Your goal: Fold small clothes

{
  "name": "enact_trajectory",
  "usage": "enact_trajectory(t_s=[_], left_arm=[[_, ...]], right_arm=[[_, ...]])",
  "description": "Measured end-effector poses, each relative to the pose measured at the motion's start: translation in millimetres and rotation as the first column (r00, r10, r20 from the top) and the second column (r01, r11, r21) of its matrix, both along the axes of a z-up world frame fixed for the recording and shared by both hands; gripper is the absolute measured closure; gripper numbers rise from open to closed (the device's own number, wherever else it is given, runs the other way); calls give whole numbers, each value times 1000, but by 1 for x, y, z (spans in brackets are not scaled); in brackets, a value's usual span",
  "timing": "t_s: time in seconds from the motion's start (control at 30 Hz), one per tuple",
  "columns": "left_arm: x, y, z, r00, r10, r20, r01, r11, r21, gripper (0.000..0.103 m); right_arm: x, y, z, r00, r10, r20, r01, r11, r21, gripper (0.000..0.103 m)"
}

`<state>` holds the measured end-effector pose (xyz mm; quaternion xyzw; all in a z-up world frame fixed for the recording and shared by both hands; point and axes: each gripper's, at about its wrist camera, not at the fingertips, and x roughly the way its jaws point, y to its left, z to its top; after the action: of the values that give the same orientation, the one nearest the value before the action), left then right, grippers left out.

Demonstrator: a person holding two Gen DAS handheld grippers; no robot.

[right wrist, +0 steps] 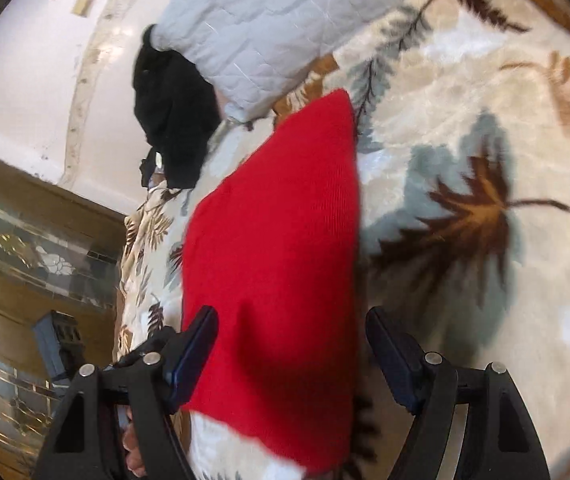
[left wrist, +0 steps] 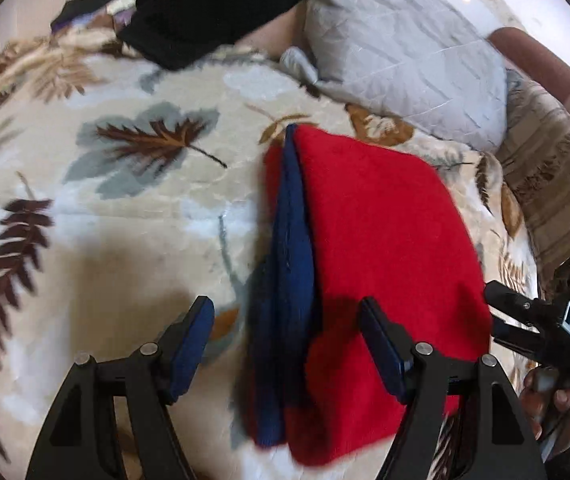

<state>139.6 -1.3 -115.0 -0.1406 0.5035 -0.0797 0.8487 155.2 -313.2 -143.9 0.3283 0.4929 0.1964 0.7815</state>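
Note:
A folded red garment [left wrist: 377, 240] with a dark blue layer [left wrist: 289, 264] showing along its left edge lies flat on the leaf-patterned blanket [left wrist: 125, 208]. My left gripper [left wrist: 287, 320] hovers over its near end with the jaws wide apart; one finger is over the blanket, the other over the red cloth, and neither pad presses on it. In the right wrist view the red garment [right wrist: 277, 248] runs between the fingers of my right gripper [right wrist: 293, 322], which is open above it. The right gripper's body [left wrist: 545, 320] shows at the left wrist view's right edge, held by a hand [left wrist: 557, 404].
A grey quilted pillow [left wrist: 405, 56] lies just beyond the garment, with a black garment [left wrist: 205, 4] heaped to its left. A striped beige cushion [left wrist: 553, 184] sits at the right. The bed's edge, a wooden glazed door [right wrist: 37, 256] and a white wall [right wrist: 45, 80] lie on one side.

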Motion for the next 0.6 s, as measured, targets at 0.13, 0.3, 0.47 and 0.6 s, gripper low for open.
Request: enact_trajectory(t_s=[0.13,0.3,0.47,0.6], left_arm=[[6,-7,-12,998,-27,-48,23,995,-94,70],[-11,-12,-3,1000,11,-15,-13,990,-141,77],[-13,-31,-2,1000,3,18,-3,1000,-20,56],[-22,-27,19,995,22,98,-25,999,38,47]], right_arm=[[16,28,14,994,107,17,-103,983,-149,62],[9,38,58,973,200,115,-153,933,-327,64],[14,11,11,995,97,23,-92,979,-180,37],[-13,1,39,992,45,121,-26,987,-160,36]])
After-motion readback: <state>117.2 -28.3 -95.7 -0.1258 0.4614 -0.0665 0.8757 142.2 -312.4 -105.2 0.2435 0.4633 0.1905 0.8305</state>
